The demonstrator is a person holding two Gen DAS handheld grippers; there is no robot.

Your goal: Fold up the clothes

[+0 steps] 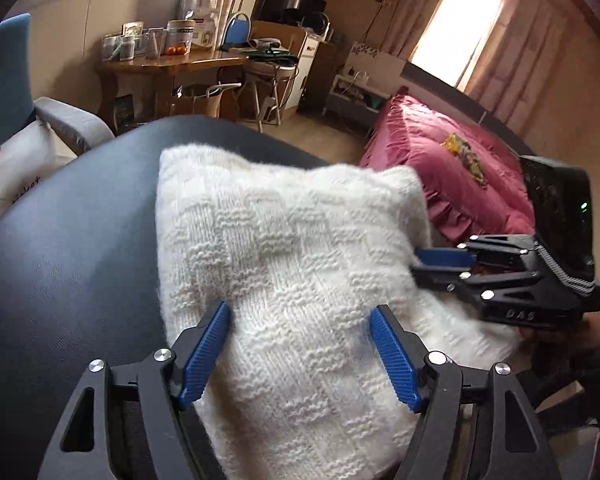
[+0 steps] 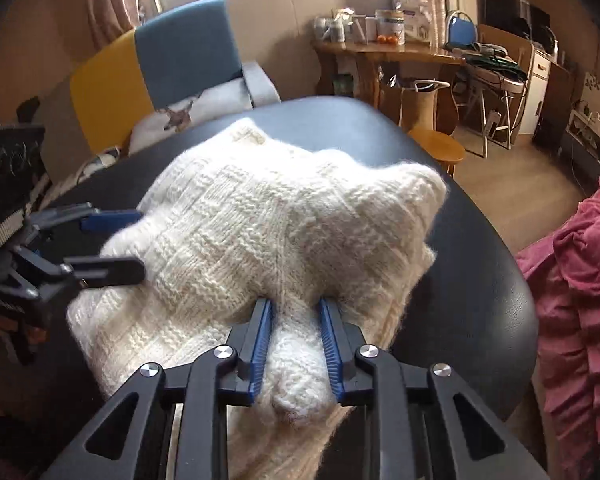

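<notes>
A white knitted sweater (image 1: 292,248) lies partly folded on a black padded table (image 1: 60,260). My left gripper (image 1: 298,314) is open, its blue pads wide apart over the near part of the knit and not pressing on it. In the right wrist view the left gripper (image 2: 138,240) straddles the sweater's left edge. My right gripper (image 2: 294,308) is shut on a bunched fold of the sweater (image 2: 260,220), which fills the gap between its pads. From the left wrist view the right gripper (image 1: 418,262) reaches into the sweater's right side, fingers close together.
A pink-covered bed (image 1: 440,168) stands to the right of the table (image 2: 480,280). A blue and yellow armchair (image 2: 180,48) sits behind it. A cluttered wooden desk (image 1: 172,64) and a wooden stool (image 2: 436,146) stand farther back.
</notes>
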